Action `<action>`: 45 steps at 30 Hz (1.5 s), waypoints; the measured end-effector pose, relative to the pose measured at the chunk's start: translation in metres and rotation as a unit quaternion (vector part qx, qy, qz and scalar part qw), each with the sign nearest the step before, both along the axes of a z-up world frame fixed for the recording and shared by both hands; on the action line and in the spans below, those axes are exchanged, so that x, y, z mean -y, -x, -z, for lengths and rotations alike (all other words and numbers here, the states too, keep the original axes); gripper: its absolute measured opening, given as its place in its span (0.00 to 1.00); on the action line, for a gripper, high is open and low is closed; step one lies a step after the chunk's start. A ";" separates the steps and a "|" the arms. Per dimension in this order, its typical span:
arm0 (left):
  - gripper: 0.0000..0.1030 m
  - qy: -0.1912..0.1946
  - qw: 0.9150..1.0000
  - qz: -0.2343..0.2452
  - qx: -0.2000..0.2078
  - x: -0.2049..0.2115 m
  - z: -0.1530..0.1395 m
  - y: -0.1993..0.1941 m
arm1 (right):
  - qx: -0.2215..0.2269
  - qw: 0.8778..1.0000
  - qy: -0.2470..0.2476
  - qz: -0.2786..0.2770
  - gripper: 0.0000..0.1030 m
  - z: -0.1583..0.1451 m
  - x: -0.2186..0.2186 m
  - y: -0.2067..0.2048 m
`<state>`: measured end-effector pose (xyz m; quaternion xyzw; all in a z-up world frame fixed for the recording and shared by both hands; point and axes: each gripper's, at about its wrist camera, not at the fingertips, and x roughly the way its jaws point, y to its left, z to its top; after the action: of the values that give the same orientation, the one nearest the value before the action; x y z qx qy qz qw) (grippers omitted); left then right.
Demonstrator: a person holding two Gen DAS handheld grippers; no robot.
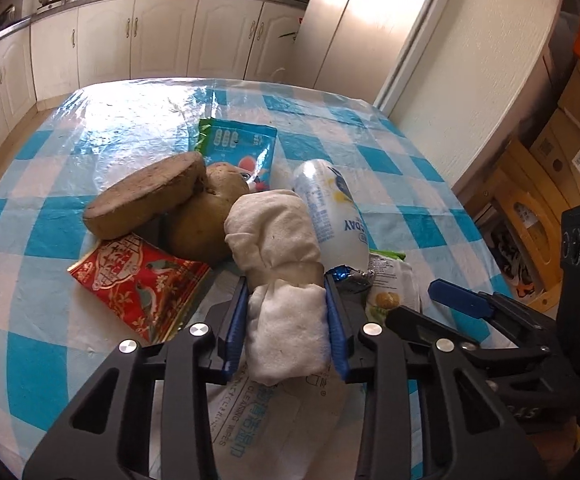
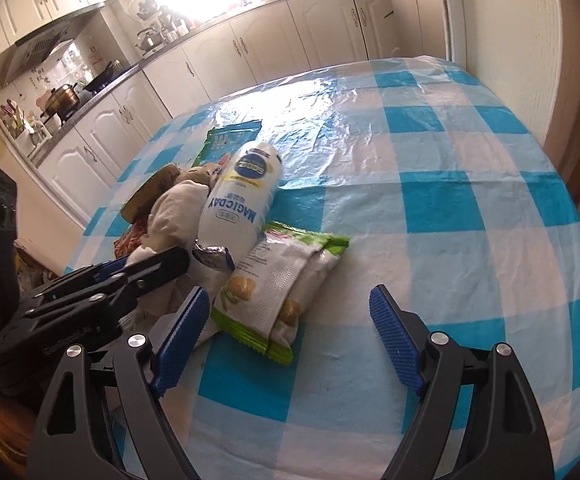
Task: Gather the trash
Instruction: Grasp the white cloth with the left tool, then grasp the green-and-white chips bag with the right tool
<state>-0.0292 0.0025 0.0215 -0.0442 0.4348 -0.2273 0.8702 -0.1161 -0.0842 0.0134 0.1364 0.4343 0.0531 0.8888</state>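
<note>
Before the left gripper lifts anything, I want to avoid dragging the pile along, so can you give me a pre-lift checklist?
1. Left gripper closed on the crumpled white cloth: ok, pads press both sides.
2. Cloth free of neighbours: not ok, it leans against the brown potato and the white plastic bottle.
3. Right gripper empty and open: ok.
4. Green-and-white snack packet clear of the right gripper: ok, lies ahead, untouched.
5. Wipes packet under the cloth staying down: cannot tell.
</note>
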 end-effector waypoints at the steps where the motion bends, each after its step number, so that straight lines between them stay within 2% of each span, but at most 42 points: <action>1: 0.36 0.003 1.000 -0.001 0.002 -0.002 -0.002 0.000 | 0.000 1.000 0.001 0.000 0.80 0.000 -0.001 -0.002; 5: 0.35 0.016 1.000 -0.011 0.013 -0.012 -0.013 0.004 | -0.004 1.000 0.011 -0.001 0.80 0.002 -0.007 -0.009; 8: 0.35 0.021 0.999 -0.017 0.024 -0.020 -0.021 0.008 | -0.004 0.999 0.031 -0.009 0.84 0.002 -0.015 -0.012; 12: 0.35 0.027 0.999 -0.023 0.030 -0.031 -0.029 0.013 | -0.006 0.998 0.059 -0.011 0.83 0.005 -0.021 -0.015; 14: 0.35 0.031 0.999 -0.027 0.031 -0.036 -0.031 0.016 | -0.008 0.997 0.077 -0.006 0.74 0.005 -0.023 -0.015; 16: 0.35 0.033 0.999 -0.031 0.030 -0.041 -0.032 0.018 | -0.008 0.996 0.090 -0.002 0.58 0.005 -0.021 -0.016; 23: 0.35 0.042 0.998 -0.047 0.025 -0.057 -0.031 0.026 | -0.004 0.996 0.089 -0.003 0.48 0.006 -0.012 -0.009; 24: 0.35 0.043 0.998 -0.049 0.025 -0.060 -0.031 0.027 | -0.003 0.996 0.088 -0.001 0.42 0.006 -0.010 -0.007; 33: 0.35 0.053 0.996 -0.062 0.026 -0.081 -0.031 0.036 | 0.003 0.997 0.080 0.010 0.34 0.000 -0.002 0.008; 39: 0.35 0.064 0.995 -0.071 0.028 -0.094 -0.033 0.040 | 0.015 0.997 0.078 0.023 0.33 -0.012 0.001 0.018; 45: 0.35 0.073 0.994 -0.077 0.036 -0.108 -0.036 0.047 | 0.028 0.998 0.052 0.023 0.33 -0.028 -0.002 0.026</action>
<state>-0.0758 0.1106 0.0576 -0.1324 0.3810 -0.1920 0.8947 -0.1424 -0.0818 0.0411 0.0983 0.4085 0.0135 0.9073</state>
